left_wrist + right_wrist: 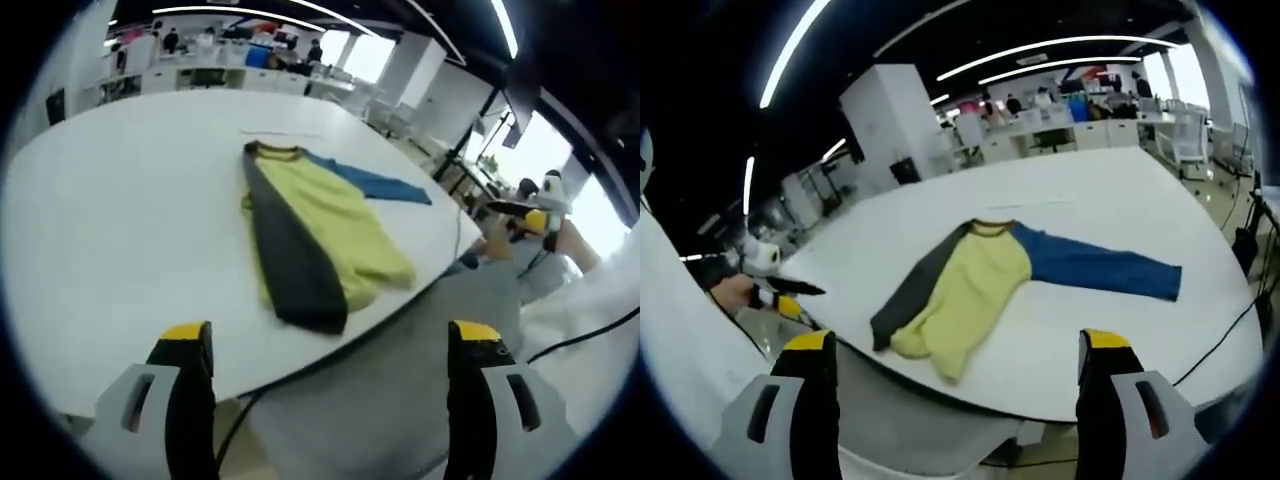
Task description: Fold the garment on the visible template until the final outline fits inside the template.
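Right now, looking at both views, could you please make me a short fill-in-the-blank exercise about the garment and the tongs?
1. The shirt has a yellow body, a dark grey sleeve and a ____ sleeve.
2. It lies on a ____ table.
3. The right tongs hold ____.
4. The grey sleeve is ____ over the body.

Missing: blue; white; nothing; folded

A large white table [120,220] spreads across the middle of my left gripper view, and it lies centre-right in my right gripper view. Long ceiling light strips [1040,50] run along the top. Desks [210,75] with clutter sit at the upper left. A black cable [1230,335] trails off the table's right edge.
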